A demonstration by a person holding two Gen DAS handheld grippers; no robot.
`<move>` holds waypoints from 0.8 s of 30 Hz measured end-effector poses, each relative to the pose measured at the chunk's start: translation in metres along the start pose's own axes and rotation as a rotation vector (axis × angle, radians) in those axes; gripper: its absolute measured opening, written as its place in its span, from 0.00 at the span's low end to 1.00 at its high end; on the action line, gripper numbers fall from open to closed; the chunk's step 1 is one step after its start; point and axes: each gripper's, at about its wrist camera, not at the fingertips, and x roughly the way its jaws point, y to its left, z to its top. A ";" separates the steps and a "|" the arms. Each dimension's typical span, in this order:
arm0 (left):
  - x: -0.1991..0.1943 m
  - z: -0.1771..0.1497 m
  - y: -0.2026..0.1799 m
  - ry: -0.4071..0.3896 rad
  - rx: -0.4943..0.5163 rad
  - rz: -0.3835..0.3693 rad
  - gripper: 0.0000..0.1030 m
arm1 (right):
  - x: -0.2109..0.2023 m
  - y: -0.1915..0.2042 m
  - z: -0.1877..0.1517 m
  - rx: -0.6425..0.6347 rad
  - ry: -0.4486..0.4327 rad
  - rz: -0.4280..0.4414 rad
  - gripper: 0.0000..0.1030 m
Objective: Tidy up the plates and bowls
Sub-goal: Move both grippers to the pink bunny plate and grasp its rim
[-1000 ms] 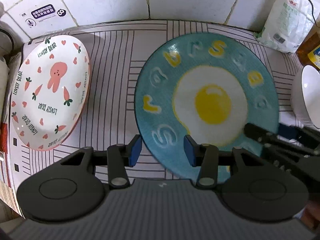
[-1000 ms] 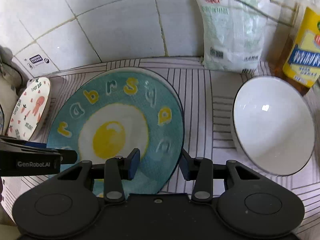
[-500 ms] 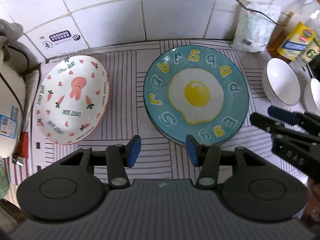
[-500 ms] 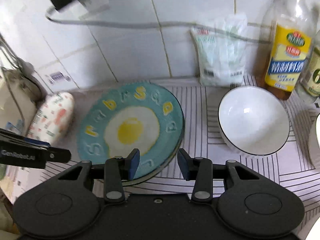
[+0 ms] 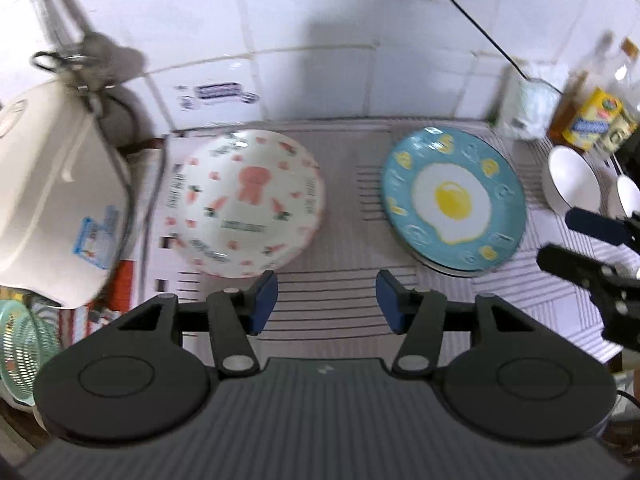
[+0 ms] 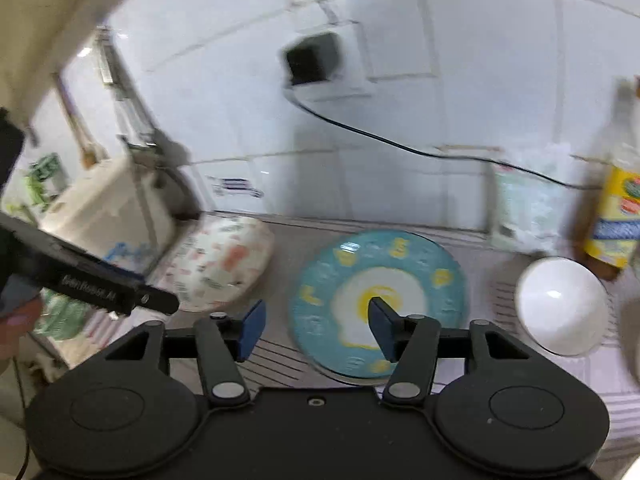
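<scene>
At the far left a white rice cooker [image 5: 52, 200] stands against the tiled wall, and just beside it the rabbit-and-carrot patterned bowl [image 5: 244, 204] rests on the striped mat [image 5: 340, 292]. The left gripper [image 5: 326, 300] is held above the mat with nothing between its jaws, which have just been opening to about half their span. Further right the blue fried-egg plate [image 5: 454, 200] lies flat, apparently on another plate beneath it. The right gripper [image 6: 314, 330] is likewise empty, its jaws just widened. Furthest right a white bowl [image 6: 560, 304] sits near a yellow-labelled bottle [image 6: 616, 216]. For the next pickup, a rim is best approached low and square, and the jaws closed only once one pad is under the lip.
</scene>
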 end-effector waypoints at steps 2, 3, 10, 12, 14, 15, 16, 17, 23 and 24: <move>-0.003 -0.002 0.020 -0.017 -0.027 0.015 0.57 | 0.002 0.016 0.001 -0.037 -0.019 0.029 0.64; -0.003 -0.002 0.029 -0.013 -0.040 0.023 0.58 | 0.006 0.022 0.001 -0.051 -0.026 0.043 0.66; 0.009 -0.016 0.084 -0.045 -0.101 0.118 0.78 | 0.038 0.054 -0.008 -0.156 -0.062 0.014 0.76; 0.021 -0.021 0.096 -0.055 -0.090 0.157 0.80 | 0.050 0.061 -0.015 -0.170 -0.092 0.038 0.88; 0.037 -0.024 0.106 -0.043 -0.085 0.173 0.81 | 0.064 0.068 -0.021 -0.177 -0.133 0.055 0.91; 0.046 -0.025 0.112 -0.041 -0.092 0.167 0.82 | 0.072 0.072 -0.024 -0.176 -0.144 0.050 0.91; 0.055 -0.026 0.115 -0.043 -0.104 0.160 0.84 | 0.080 0.075 -0.025 -0.168 -0.144 0.045 0.91; 0.061 -0.027 0.119 -0.051 -0.113 0.149 0.85 | 0.087 0.077 -0.027 -0.153 -0.136 0.045 0.91; 0.094 -0.035 0.132 -0.182 -0.123 0.099 0.87 | 0.148 0.091 -0.032 -0.001 -0.065 0.109 0.90; 0.101 -0.035 0.135 -0.205 -0.123 0.090 0.88 | 0.159 0.093 -0.032 0.024 -0.045 0.107 0.89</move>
